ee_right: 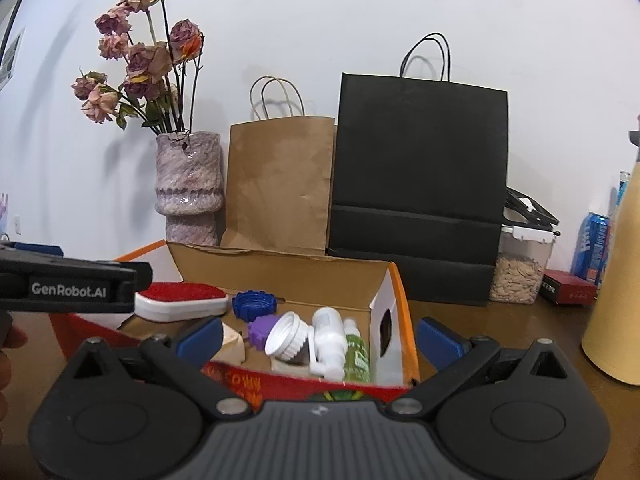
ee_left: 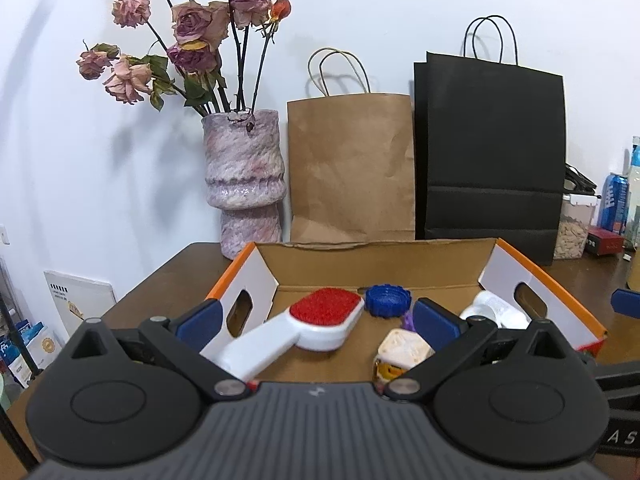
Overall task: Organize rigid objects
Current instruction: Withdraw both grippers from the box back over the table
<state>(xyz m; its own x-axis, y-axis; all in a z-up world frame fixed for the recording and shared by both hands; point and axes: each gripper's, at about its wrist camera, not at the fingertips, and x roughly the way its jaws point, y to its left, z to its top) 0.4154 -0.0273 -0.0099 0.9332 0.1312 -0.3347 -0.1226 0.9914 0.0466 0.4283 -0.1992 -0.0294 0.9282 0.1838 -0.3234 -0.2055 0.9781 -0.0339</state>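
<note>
Brush [ee_left: 320, 322], blue lid [ee_left: 388, 300] and bottles [ee_right: 330, 338] already sit in your box [ee_left: 384, 258], so both grippers, left [ee_left: 316, 320] and right [ee_right: 320, 336], hover wide open, holding nothing.

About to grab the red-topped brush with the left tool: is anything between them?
Nothing visible. The left tool is open above the cardboard box, and the brush lies uncovered between its fingers; the blue cap sits just beyond its head.
</note>
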